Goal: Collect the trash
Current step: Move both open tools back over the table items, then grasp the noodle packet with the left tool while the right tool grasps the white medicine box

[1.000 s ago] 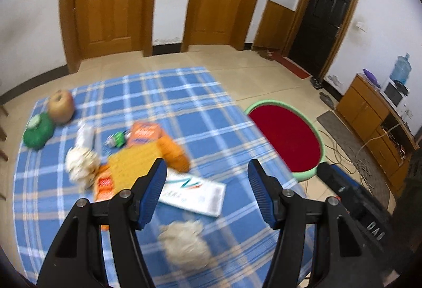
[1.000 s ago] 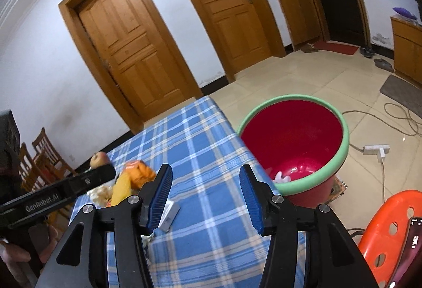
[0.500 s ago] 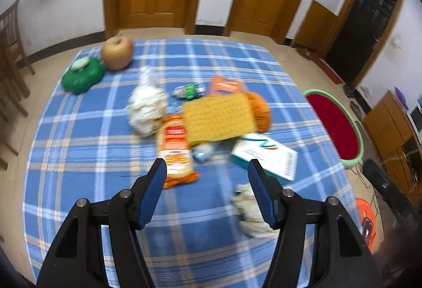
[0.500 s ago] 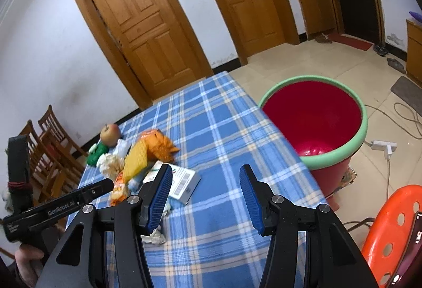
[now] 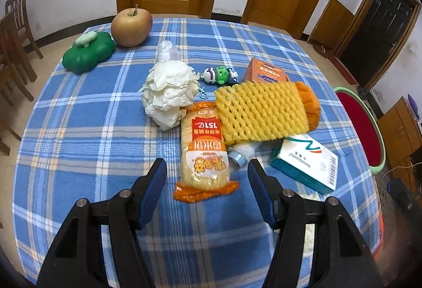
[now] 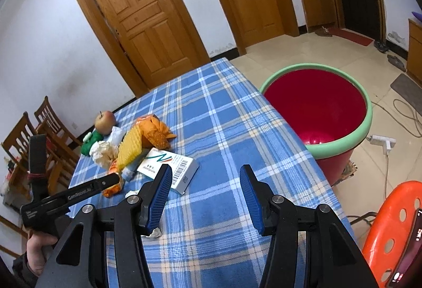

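We find the left gripper (image 5: pixel 207 173) released, jaws apart above the orange plastic snack packet (image 5: pixel 204 153); the right gripper (image 6: pixel 205 182) released, empty, over the blue checked tablecloth (image 6: pixel 211 114).

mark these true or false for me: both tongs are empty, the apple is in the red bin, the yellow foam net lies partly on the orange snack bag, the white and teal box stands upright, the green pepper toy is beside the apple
1. Both the left tongs and the right tongs are empty. True.
2. The apple is in the red bin. False: it sits on the blue plaid tablecloth.
3. The yellow foam net lies partly on the orange snack bag. True.
4. The white and teal box stands upright. False: it lies flat.
5. The green pepper toy is beside the apple. True.
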`<state>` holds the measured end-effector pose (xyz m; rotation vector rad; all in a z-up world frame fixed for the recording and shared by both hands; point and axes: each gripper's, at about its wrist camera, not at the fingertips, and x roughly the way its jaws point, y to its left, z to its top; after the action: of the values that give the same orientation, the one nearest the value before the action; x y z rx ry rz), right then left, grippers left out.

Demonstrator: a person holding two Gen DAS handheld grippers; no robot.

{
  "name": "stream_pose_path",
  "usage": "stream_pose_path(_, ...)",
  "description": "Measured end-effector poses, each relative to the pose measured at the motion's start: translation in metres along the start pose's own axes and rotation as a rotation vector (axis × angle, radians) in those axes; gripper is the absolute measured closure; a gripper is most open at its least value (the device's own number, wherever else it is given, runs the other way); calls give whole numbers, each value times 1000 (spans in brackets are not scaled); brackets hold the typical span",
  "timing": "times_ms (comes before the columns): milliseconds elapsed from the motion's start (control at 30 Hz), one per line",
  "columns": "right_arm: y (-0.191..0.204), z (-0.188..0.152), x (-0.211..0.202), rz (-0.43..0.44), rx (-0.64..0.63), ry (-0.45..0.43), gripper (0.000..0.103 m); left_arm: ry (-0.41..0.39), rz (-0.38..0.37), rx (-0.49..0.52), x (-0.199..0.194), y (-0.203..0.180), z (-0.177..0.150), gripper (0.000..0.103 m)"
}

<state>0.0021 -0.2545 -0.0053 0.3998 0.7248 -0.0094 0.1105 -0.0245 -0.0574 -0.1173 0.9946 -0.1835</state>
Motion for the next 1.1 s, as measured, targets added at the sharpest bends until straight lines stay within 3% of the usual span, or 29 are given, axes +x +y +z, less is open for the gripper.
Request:
stream_pose_path(200,-1,-2,8,-1,-6,22,48,7,-3,-5,15,2,6,39)
stream_pose_path(333,-2,-1,13,0,-7,38,48,-2,34,17,22,1,9,40)
stream_pose_path(400,-2,0,18,7,-16,55,48,-15,52,37,23,0,9,48)
stream_pose_path(467,-1,2,22,16,-30,72,47,-23,58,47,22,1,8,64)
stream_pose_path(667,6,5,39,55,-82,134,44,-18,34,15,13,11,3,65)
stream_pose_path(767,11,8,49,91,-111,167,31,-20,16,-5,3,18,-5,65)
stream_pose_path(1100,41,11,92,104,-293,266,30,-54,-24,-42,-32,33,-23,65)
